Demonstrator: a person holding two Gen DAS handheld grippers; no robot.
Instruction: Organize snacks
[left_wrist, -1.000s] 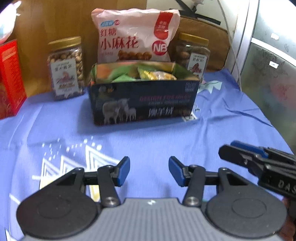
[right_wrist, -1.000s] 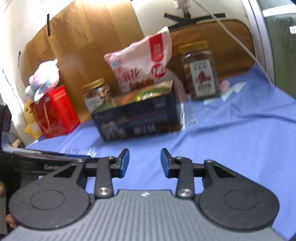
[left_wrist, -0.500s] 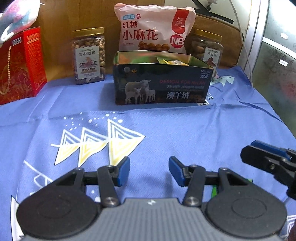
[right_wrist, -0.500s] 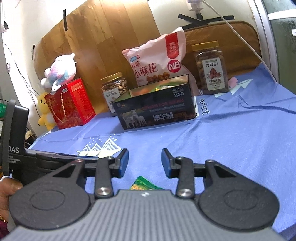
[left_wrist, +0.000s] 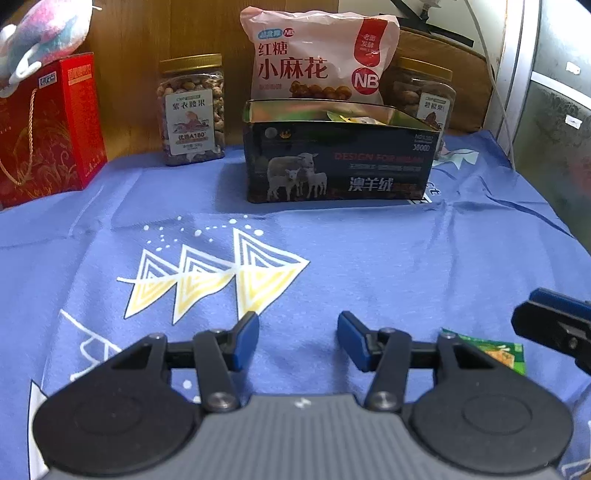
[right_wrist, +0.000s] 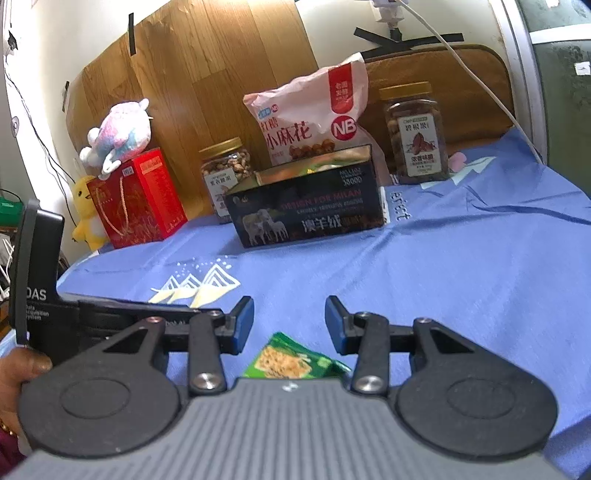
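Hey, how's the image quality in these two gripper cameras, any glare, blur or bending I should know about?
Left wrist view: fisheye bends the blue cloth at the edges; the dark box casts a soft shadow forward, its shiny inner wall glares, and its small print is blurred. Right wrist view: dimmer, tilted, walls curve; the green snack packet by the fingers is sharp.

Both wrist cameras sit low over the blue cloth (left_wrist: 369, 266), facing the wall. Both catch the dark sheep-printed box (left_wrist: 338, 162) (right_wrist: 306, 206); the right one views it from further right.
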